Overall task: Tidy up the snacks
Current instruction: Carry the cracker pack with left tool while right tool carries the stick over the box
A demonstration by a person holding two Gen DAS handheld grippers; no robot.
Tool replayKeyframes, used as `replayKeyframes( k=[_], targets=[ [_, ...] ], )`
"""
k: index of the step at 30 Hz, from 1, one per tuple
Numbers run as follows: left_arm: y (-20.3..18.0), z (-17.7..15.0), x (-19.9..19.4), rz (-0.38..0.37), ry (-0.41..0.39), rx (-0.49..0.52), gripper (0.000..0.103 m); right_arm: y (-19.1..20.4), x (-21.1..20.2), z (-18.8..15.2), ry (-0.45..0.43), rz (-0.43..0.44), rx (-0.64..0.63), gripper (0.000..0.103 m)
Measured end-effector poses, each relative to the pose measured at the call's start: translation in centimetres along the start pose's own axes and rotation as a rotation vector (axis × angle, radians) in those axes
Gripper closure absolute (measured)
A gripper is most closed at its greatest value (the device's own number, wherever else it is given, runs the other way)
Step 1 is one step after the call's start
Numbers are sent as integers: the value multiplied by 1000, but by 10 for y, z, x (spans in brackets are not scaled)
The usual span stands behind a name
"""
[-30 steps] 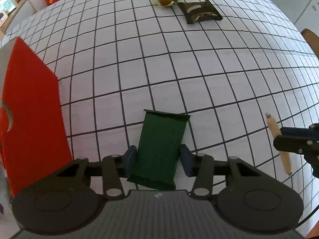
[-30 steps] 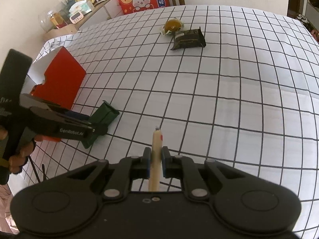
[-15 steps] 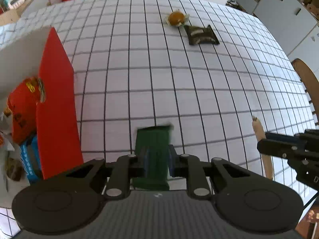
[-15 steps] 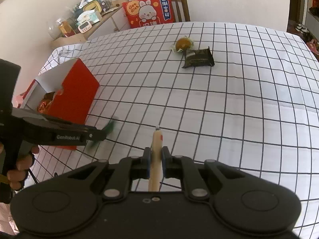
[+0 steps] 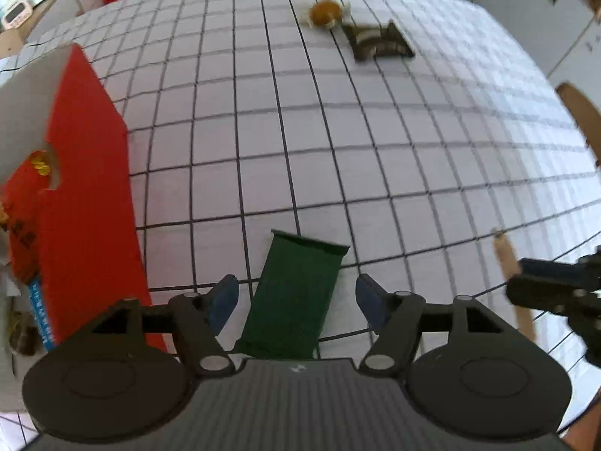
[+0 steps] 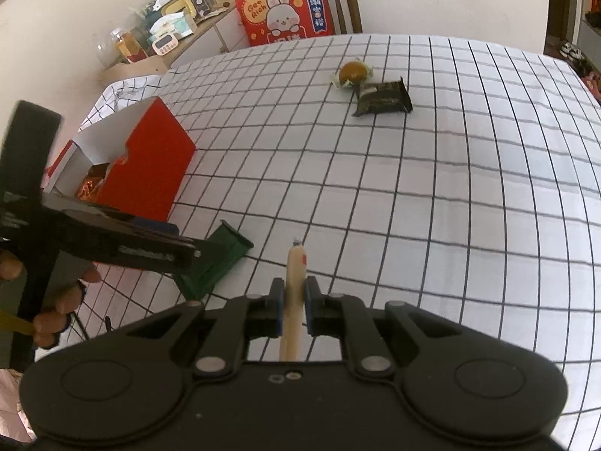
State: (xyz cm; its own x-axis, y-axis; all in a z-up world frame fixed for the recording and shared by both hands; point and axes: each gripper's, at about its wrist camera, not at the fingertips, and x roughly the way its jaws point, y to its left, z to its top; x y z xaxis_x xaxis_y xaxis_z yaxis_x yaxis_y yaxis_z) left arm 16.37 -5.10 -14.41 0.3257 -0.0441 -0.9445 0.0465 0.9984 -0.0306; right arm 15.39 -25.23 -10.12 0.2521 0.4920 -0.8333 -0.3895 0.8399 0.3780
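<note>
A dark green snack packet (image 5: 296, 297) lies between the spread fingers of my left gripper (image 5: 296, 297), which is open and touches it on neither side; it also shows in the right wrist view (image 6: 218, 259). My right gripper (image 6: 292, 306) is shut on a thin beige snack stick (image 6: 295, 293), which also shows in the left wrist view (image 5: 512, 282). The open red box (image 5: 86, 195) with snacks inside stands left of the packet and also shows in the right wrist view (image 6: 146, 173). A round orange wrapped sweet (image 6: 353, 71) and a dark brown packet (image 6: 383, 99) lie far off on the checked cloth.
The table has a white cloth with a black grid (image 6: 450, 188). A red rabbit cushion (image 6: 285, 15) sits on a chair behind the table. A cluttered shelf (image 6: 165, 37) stands at the back left. A wooden chair (image 5: 578, 116) is at the right edge.
My left gripper was shut on the green packet half a second ago; now its jaws are wide open and the packet lies loose between them. The right gripper keeps hold of the stick.
</note>
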Motion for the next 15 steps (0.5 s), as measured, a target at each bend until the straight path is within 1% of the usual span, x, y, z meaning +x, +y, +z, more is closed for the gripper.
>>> replayKeyframes(
  k=[1, 5, 6, 9, 10, 11, 12, 15],
  targets=[
    [-1, 0, 4, 14, 4, 12, 35, -1, 1, -2, 4, -3, 1, 94],
    [0, -2, 13, 6, 28, 28, 36, -5, 1, -8, 9, -3, 17, 94],
    [0, -3, 15, 9, 34, 30, 38, -6, 1, -9, 10, -4, 19, 94],
    [-1, -3, 14, 11, 22, 45, 40, -7, 1, -11, 12, -4, 25, 94],
    [0, -3, 13, 15, 15, 46, 45, -8, 1, -11, 13, -3, 28, 94],
    [0, -3, 13, 23, 9, 47, 53, -9, 1, -12, 13, -4, 30, 94],
    [0, -4, 11, 29, 4, 51, 57, -9, 1, -12, 13, -5, 33, 94],
    [-1, -7, 9, 33, -13, 61, 59, -10, 3, -11, 14, -6, 36, 94]
  ],
)
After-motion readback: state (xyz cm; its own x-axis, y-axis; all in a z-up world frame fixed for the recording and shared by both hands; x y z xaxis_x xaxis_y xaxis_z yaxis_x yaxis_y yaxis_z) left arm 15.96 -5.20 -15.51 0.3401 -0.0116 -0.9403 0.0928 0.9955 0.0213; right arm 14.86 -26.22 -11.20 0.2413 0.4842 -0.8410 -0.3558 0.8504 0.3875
